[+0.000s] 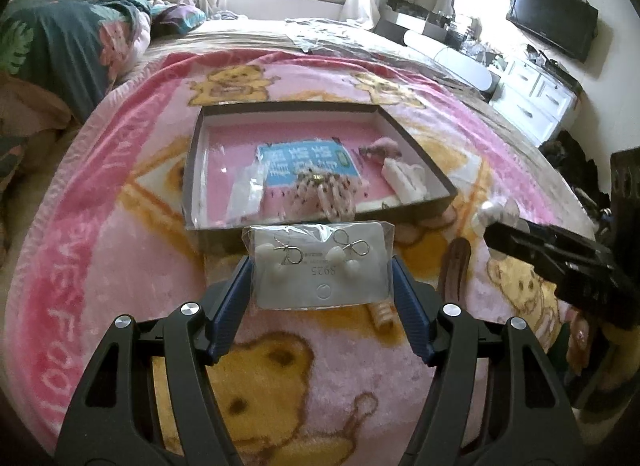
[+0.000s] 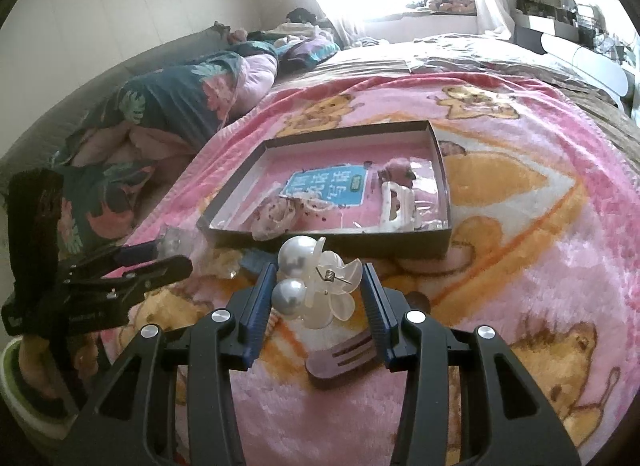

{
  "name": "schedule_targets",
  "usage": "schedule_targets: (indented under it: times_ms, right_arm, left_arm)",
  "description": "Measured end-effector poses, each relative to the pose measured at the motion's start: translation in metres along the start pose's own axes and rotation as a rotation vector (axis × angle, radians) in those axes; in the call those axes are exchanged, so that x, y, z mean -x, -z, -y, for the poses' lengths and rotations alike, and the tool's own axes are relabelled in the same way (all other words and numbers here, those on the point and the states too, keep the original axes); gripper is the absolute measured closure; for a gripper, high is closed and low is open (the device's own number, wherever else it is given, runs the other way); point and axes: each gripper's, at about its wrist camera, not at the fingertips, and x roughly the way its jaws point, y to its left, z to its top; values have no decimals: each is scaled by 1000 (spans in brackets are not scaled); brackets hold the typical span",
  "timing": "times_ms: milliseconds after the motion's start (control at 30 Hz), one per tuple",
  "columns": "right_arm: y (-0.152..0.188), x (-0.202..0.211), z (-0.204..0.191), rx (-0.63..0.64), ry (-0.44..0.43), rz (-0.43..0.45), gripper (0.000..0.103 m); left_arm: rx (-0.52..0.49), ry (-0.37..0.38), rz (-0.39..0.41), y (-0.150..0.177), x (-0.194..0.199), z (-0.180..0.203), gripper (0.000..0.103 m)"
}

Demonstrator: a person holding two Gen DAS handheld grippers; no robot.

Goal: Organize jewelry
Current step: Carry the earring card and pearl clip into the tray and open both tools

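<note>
Over the pink bear blanket (image 1: 120,266) on the bed, my left gripper (image 1: 320,266) is clamped on the bagged earring card (image 1: 320,266); my right gripper (image 2: 316,286) pinches the pearl flower hair claw (image 2: 316,286). Both sit just short of the shallow box (image 1: 436,181). I'd clear the near wall, lower flat, release into bare spots.
</note>
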Motion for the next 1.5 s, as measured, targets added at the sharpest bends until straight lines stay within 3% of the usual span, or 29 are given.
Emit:
schedule_targets:
  times_ms: [467,1000,1500]
  right_arm:
    - [-21,-1,-4,17,9,37,61]
    - [-55,-20,-12,53,1,72,61]
    - [-62,-65,-13,74,-3,-1,61]
  left_arm:
    - [24,-20,42,-34,-1,-18,43]
    - [48,-62,19,-65,-30,-46,43]
    - [48,-94,-32,-93,-73,-63,43]
